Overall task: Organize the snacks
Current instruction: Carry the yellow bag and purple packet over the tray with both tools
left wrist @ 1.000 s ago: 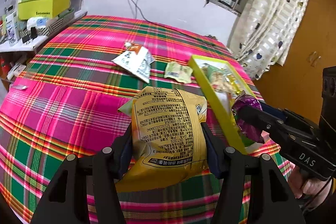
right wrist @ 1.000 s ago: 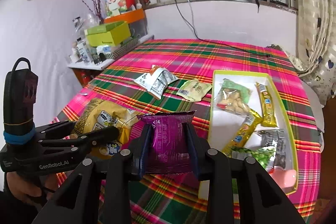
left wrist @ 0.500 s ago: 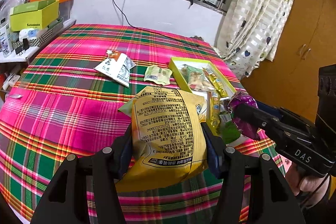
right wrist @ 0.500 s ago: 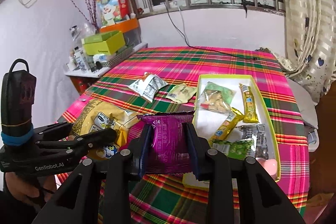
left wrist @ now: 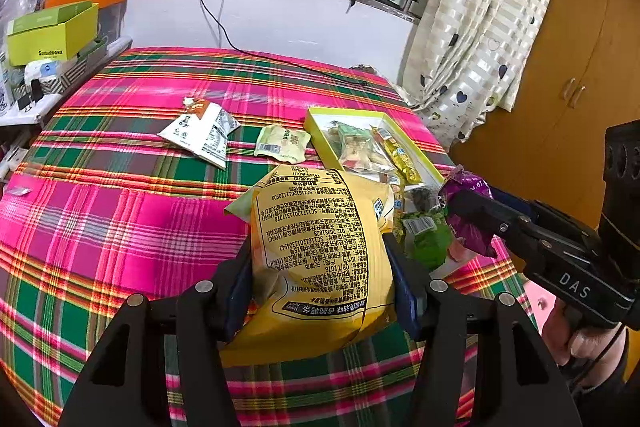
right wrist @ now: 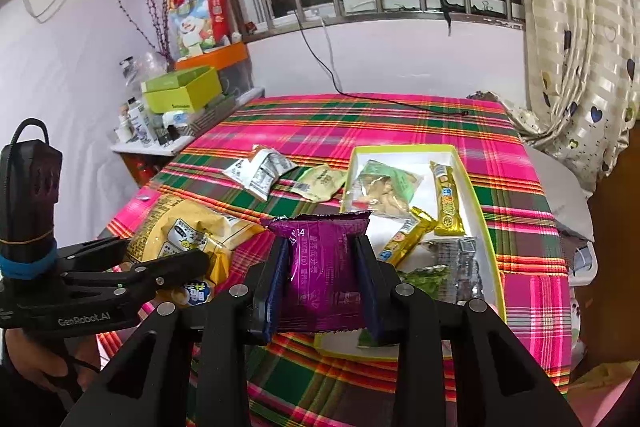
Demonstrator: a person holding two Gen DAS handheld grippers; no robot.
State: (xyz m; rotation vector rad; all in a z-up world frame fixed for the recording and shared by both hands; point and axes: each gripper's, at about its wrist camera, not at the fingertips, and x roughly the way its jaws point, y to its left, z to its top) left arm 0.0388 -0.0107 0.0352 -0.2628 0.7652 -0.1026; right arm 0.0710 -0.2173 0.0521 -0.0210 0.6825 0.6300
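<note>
The tray [right wrist: 476, 203] lies on the table [right wrist: 400, 123], right of centre, with several snack packets inside. Two packets [right wrist: 260, 173] [right wrist: 320, 182] lie on the cloth just left of the tray. A shelf [right wrist: 168, 143] stands beyond the table's left edge.

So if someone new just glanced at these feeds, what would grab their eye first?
Probably the big yellow snack bag clamped in the left gripper, filling that wrist view. Next, the purple packet pinched in the right gripper, held above the near end of the yellow-rimmed box. Behind both, the loud pink and green plaid cloth with two loose packets lying on it.
</note>
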